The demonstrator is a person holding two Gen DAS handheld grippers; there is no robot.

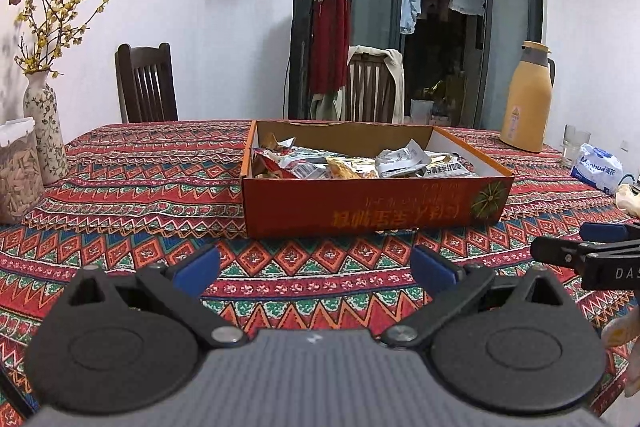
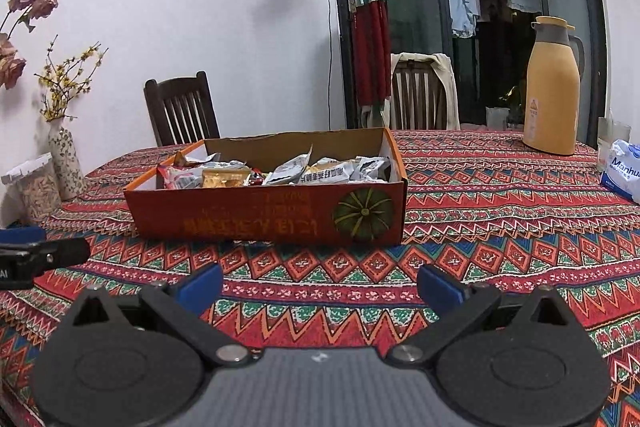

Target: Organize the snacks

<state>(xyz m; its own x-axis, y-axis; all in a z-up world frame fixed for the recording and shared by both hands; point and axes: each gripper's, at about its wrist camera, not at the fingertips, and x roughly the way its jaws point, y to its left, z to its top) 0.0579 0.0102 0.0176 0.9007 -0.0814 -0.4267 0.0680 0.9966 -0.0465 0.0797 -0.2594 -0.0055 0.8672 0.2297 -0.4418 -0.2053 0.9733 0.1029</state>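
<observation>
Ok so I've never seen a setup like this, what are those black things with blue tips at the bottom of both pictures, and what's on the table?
Those are hand-held tongs, one in each of a person's hands; no robot is involved. Each picture comes from a wide-angle camera mounted on one tool, looking forward along its two blue-tipped fingers. The first shows the left tongs, the second the right tongs. Both are open and hold nothing. Ahead, on a patterned tablecloth, sits an orange cardboard box full of snack packets. Also on the table: a floral vase, a yellow thermos jug and a pack of tissues.
</observation>
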